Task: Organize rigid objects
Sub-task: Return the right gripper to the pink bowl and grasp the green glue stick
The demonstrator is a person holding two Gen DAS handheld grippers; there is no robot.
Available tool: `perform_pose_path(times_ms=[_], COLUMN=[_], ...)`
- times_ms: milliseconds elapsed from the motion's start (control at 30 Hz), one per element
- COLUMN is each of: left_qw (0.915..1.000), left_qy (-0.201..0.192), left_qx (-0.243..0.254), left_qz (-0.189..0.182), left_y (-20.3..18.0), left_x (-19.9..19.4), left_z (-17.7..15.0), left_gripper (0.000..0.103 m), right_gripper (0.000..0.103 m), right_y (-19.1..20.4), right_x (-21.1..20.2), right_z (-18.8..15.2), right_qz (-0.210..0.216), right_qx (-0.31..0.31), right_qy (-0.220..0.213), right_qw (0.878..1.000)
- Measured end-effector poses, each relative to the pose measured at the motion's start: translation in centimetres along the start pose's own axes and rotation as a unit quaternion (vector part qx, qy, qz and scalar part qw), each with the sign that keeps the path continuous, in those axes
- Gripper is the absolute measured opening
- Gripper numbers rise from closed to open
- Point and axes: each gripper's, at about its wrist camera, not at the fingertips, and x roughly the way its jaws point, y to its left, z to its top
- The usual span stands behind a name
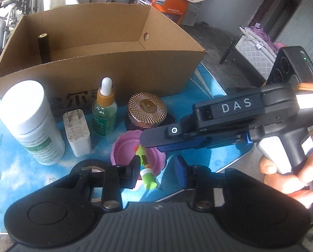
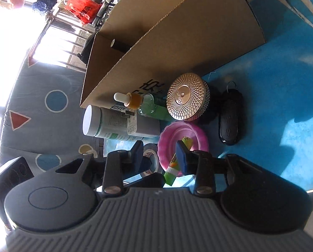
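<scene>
An open cardboard box (image 1: 118,69) stands at the back of the blue table, with a dark cylinder (image 1: 43,48) upright inside it. In front stand a white pill bottle (image 1: 30,121), a white charger plug (image 1: 77,131), a green dropper bottle (image 1: 104,109), a rose-gold lidded jar (image 1: 147,111) and a pink lid (image 1: 135,153) with a green tube (image 1: 145,168) lying across it. My left gripper (image 1: 159,172) is open just above the tube. My right gripper (image 2: 161,154) is open over the pink lid (image 2: 182,138), and it shows from the side in the left wrist view (image 1: 154,138).
A black key fob (image 2: 230,121) lies to the right of the jar (image 2: 187,99). A tape roll (image 2: 151,153) sits by the pill bottle (image 2: 110,124). The table's edge runs at the right (image 1: 230,166). Boxes and furniture stand behind.
</scene>
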Motion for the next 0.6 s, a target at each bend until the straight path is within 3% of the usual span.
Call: perform_pose_path(times_ms=[200, 500, 600], left_qw=[0.9991, 0.9980, 0.9982], left_qy=[0.017, 0.050, 0.050], left_qx=[0.023, 0.010, 0.000], left_qz=[0.031, 0.038, 0.033], left_y=[-0.8, 0.3, 0.7], left_x=[1.8, 4.3, 4.5], left_z=[0.0, 0.5, 0.7], left_gripper=[0.028, 0.023, 0.020], right_gripper=[0.031, 0.028, 0.022], right_y=[1.1, 0.4, -0.2], right_x=[2.0, 4.1, 4.5], right_z=[0.7, 1.6, 1.6], right_qz=[-0.027, -0.044, -0.042], right_qx=[-0.012, -0.007, 0.006], right_qy=[0.021, 0.048, 0.047], right_qw=[0.999, 0.998, 0.998])
